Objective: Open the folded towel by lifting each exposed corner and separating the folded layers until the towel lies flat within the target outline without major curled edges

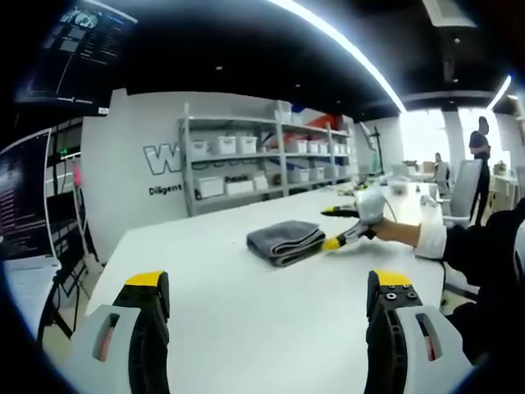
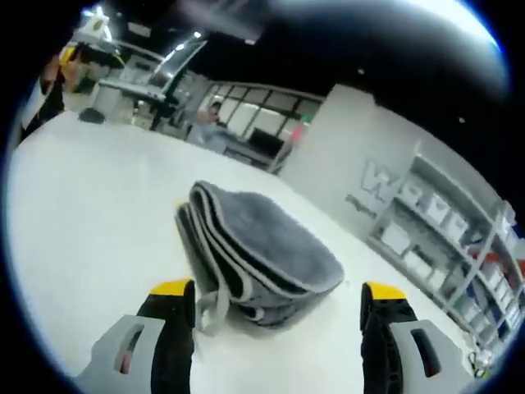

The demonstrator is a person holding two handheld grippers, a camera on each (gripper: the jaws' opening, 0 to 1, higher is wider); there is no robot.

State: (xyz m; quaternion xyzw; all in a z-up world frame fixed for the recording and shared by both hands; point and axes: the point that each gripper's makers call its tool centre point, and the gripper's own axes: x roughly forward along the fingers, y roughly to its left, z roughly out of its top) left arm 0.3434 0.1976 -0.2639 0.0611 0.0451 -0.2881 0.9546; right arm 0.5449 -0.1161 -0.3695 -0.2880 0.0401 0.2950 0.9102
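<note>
A grey towel, folded into a thick stack of layers, lies on the white table. My left gripper hangs open over the near part of the table, well short of the towel. The right gripper, held by a gloved hand, comes in from the right with its yellow-tipped jaws wide apart at the towel's right edge. In the right gripper view the towel lies close in front, folded edges facing me, and the right gripper stands open with its left jaw next to the towel's near corner.
Grey shelving with white bins lines the far wall. A monitor on a stand sits off the table's left end. A person stands at the far right near desks and chairs. More desks lie beyond the table.
</note>
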